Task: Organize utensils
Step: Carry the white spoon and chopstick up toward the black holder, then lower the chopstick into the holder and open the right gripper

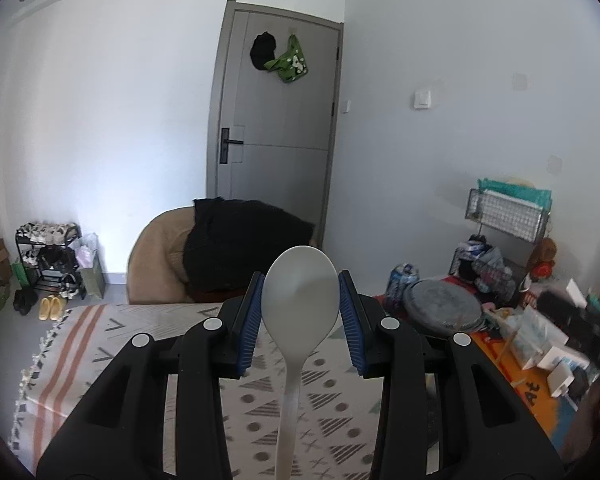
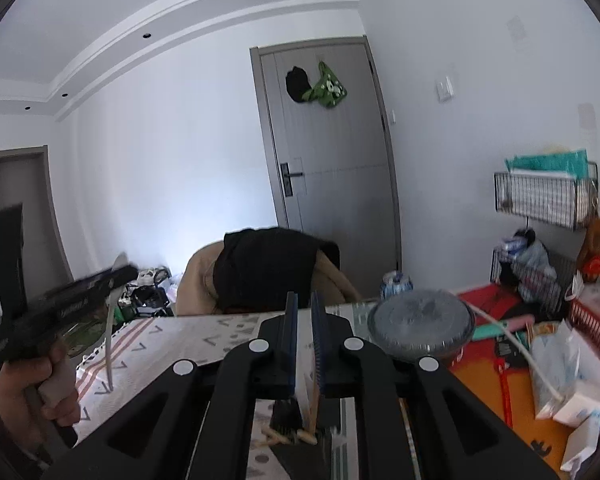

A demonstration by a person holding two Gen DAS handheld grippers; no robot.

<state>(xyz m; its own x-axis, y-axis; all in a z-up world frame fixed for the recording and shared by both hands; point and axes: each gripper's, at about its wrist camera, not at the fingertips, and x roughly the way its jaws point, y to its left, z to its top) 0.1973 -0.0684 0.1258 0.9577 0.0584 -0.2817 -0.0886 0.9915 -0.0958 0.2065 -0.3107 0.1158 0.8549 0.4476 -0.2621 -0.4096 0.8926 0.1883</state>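
Observation:
A white plastic spoon (image 1: 300, 296) stands bowl-up between the blue pads of my left gripper (image 1: 302, 308), which is shut on the bowl; the handle runs back toward the camera. In the right wrist view, that left gripper (image 2: 118, 276) shows blurred at the left in a person's hand (image 2: 40, 380), with the spoon (image 2: 109, 332) hanging from it. My right gripper (image 2: 305, 340) has its jaws only a narrow gap apart. A thin wooden stick (image 2: 311, 396) leans in that gap against the right pad, clear of the left one. More wooden sticks (image 2: 284, 437) lie below by a small black holder (image 2: 286, 414).
A patterned tablecloth (image 1: 112, 344) covers the table. A grey lidded bowl (image 2: 420, 320) sits at the far right, next to tissue packs, boxes and a white cable (image 2: 516, 350). Behind the table stands a chair with a black garment (image 1: 244, 240).

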